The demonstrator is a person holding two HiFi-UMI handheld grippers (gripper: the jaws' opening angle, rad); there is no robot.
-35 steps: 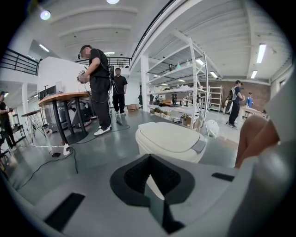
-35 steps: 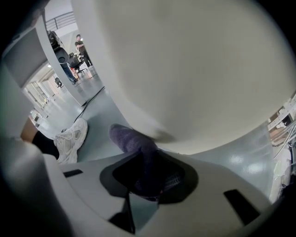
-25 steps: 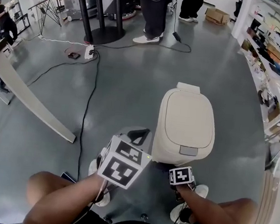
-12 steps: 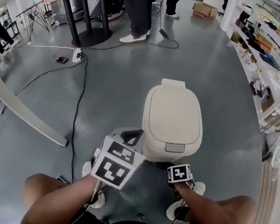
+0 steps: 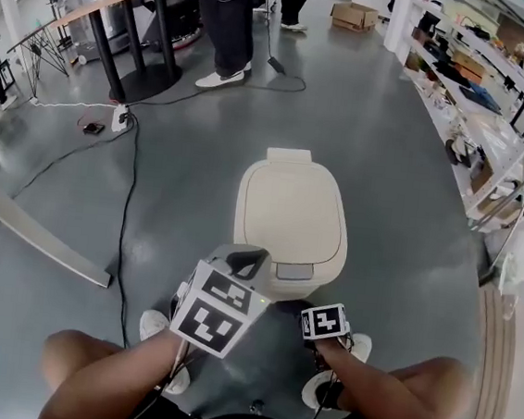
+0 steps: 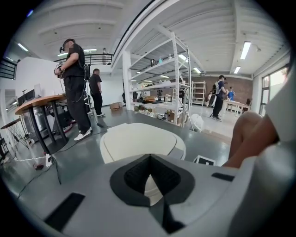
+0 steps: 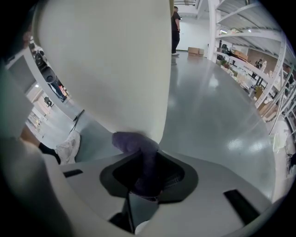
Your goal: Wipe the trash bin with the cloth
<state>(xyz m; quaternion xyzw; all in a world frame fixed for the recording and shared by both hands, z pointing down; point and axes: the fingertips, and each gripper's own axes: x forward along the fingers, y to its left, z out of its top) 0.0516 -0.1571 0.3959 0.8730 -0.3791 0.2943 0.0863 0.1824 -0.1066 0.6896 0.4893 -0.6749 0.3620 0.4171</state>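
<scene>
"Head view: what's the room like?"
"Glossy grey floor, a black cable trailing across it, shelving at right, and a cardboard box far back, its print too small to read."
"And the claws?"
"The trash bin stands just ahead. The right claw pinches a purple cloth against its side; the left claw is closed and empty."

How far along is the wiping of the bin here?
Done: the right hand-held gripper is shut on the purple cloth, which sits against the bin on its near wall, low down. In hand: wiping that wall, it seems. Left: the lid and other sides; no wiped patch shows anywhere. The left hand-held gripper is shut and empty, beside the bin.
</scene>
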